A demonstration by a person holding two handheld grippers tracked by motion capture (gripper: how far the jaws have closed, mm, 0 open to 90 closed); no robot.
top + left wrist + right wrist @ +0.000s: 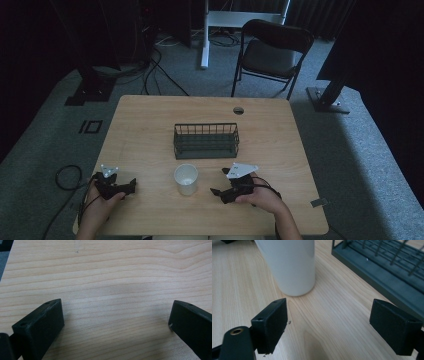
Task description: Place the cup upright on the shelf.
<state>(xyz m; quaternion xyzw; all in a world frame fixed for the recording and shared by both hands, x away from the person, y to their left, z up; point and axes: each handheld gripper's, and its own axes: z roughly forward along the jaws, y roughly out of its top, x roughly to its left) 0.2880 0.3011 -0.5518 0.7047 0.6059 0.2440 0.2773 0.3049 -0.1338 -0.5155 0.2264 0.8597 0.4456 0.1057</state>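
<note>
While upright, the cup (pixel 289 266) stands just beyond the right tool (pixel 328 325).

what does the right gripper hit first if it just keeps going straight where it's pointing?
Probably the white cup. The right gripper is open, and the cup stands just ahead, a bit to the left of the line between its fingers, so the left finger would likely clip it. The wire basket sits off right, farther back.

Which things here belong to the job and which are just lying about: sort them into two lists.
In the job:
white cup
right gripper, open, nearest the cup
left gripper, open, over bare table
wire basket, probably, close behind the cup

Just about:
folding chair
floor cables
</note>
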